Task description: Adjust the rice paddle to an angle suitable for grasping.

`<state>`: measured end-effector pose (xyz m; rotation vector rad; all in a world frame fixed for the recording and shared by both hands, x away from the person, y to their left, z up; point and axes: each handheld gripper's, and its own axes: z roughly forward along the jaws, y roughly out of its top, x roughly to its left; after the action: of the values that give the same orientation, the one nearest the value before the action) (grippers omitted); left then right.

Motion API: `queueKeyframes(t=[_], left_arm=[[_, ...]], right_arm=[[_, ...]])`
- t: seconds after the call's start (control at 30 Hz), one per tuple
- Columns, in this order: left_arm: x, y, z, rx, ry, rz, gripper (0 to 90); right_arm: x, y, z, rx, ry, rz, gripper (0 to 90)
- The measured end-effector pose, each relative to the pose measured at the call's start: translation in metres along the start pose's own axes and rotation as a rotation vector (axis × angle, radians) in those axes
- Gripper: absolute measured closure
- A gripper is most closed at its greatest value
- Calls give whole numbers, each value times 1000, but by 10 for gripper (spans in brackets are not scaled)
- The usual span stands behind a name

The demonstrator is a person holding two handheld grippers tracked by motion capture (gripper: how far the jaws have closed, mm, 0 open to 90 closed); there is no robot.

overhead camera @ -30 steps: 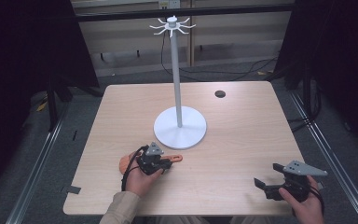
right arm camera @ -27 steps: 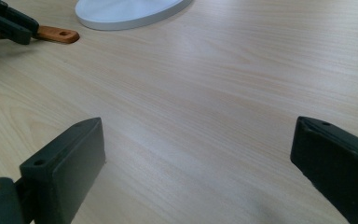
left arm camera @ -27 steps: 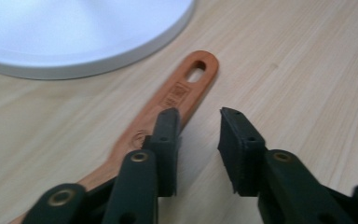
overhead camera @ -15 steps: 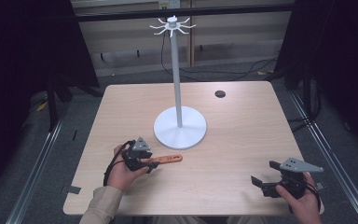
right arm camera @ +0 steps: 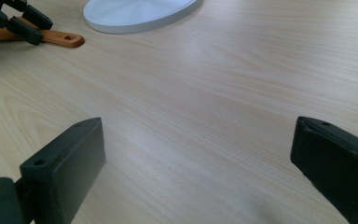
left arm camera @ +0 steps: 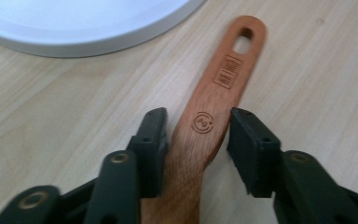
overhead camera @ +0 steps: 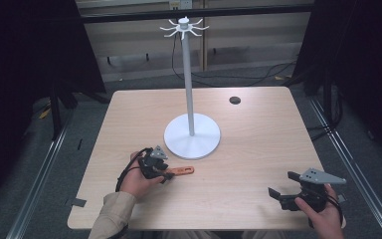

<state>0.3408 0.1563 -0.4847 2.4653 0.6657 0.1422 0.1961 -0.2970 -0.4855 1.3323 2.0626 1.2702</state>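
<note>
Crowding wooden handle (left arm camera: 213, 112): white stand base (overhead camera: 192, 136).

Light wooden table (overhead camera: 258, 149), white stand (overhead camera: 191, 89) with round base near its middle, hooked crown on top, small dark disc (overhead camera: 235, 100) on the table right of the stand and farther back, cables (overhead camera: 238, 75) on the floor behind.

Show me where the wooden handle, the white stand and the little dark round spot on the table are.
wooden handle (left arm camera: 204, 122), left gripper view, on the round stamp mid-handle.
white stand (overhead camera: 192, 135), high view, on its round base.
dark round spot (overhead camera: 235, 100), high view, on its centre, at the table's far side.
</note>
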Motion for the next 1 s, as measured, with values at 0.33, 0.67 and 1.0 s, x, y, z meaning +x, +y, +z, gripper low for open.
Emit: queueKeyframes(t=[0.33, 0.67, 1.0], left_arm=[[-15, 0, -10, 115, -4, -3, 665], [-14, 12, -6, 199, -11, 6, 613], [-17, 26, -2, 294, -6, 17, 665]], right_arm=[[3, 1, 0, 3, 4, -9, 28], [4, 1, 3, 16, 7, -21, 28], [4, 1, 4, 18, 9, -24, 29]])
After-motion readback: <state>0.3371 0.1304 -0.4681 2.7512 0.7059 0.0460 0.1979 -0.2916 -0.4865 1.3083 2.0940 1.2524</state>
